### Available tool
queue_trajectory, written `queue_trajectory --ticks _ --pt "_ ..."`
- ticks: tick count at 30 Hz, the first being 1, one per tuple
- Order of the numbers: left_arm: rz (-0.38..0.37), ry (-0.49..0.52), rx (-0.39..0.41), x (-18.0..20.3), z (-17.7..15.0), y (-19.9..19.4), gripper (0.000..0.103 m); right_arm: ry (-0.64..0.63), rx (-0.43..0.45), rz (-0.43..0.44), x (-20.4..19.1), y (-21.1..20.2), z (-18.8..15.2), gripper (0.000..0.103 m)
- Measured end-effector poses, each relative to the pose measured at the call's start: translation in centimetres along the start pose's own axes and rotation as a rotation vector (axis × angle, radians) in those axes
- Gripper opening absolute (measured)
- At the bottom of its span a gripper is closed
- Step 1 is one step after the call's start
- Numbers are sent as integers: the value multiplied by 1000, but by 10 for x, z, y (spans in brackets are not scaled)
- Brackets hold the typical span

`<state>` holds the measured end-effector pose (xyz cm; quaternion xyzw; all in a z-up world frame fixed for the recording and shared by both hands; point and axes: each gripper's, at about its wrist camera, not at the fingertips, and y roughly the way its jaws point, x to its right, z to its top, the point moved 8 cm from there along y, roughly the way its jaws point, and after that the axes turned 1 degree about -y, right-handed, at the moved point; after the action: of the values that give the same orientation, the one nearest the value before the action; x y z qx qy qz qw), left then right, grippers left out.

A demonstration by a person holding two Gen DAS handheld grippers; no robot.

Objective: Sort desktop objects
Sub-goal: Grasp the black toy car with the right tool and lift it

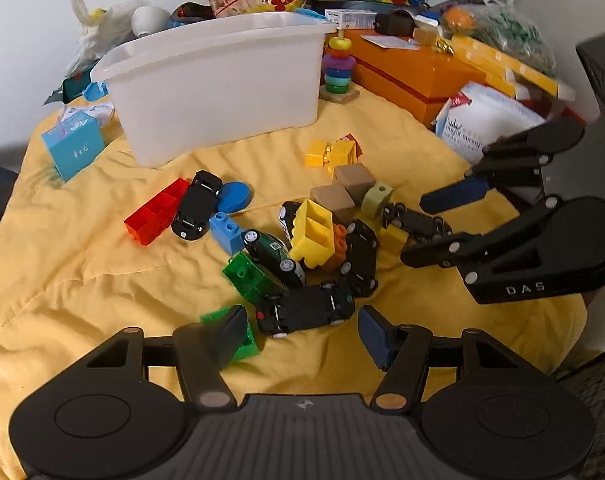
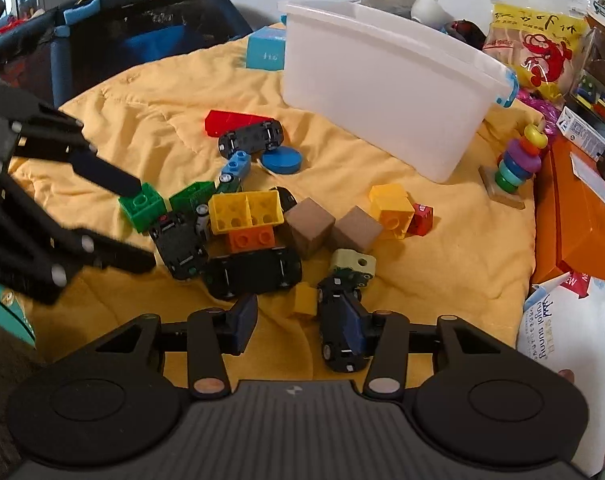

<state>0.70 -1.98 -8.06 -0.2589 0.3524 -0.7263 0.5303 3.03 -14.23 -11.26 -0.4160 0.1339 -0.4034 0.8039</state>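
Observation:
Toy cars and building bricks lie heaped on a yellow cloth. My left gripper stands open, low over the heap's near edge. An upturned black car sits just ahead of its gap, and a green brick is beside its left finger. My right gripper is open too. Another upturned black car lies between its jaws against the right pad, with the left pad standing apart. A small yellow block sits ahead of that gap. The white bin stands behind the heap.
A ring stacker, an orange box and a white packet line the right side. A blue box sits left of the bin. Snack bags and clutter fill the back. A dark fabric crate stands beyond the cloth's far left.

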Motion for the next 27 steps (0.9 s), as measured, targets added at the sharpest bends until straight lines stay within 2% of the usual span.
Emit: queue_trajectory --ticks 7,10,13,16,19,25,27 --pt "36 -35 -51 0 -10 2 65 64 -6 21 -3 0 -11 52" --pt "47 -14 -78 3 -15 2 65 89 -9 24 -1 -2 -14 52" --pt "50 -8 -64 5 -15 -2 66 81 11 -7 0 -6 -12 52" --pt "38 -3 -63 5 -15 -3 66 23 91 -50 -4 -12 -8 52" --pt "1 -3 -58 7 -15 -4 66 -88 118 -76 -16 -14 -8 52" --pt "6 38 -41 11 -12 -3 64 10 45 -25 -10 -4 -11 49" --pt "-11 59 -43 13 -11 2 59 61 16 -36 -2 1 -17 47"
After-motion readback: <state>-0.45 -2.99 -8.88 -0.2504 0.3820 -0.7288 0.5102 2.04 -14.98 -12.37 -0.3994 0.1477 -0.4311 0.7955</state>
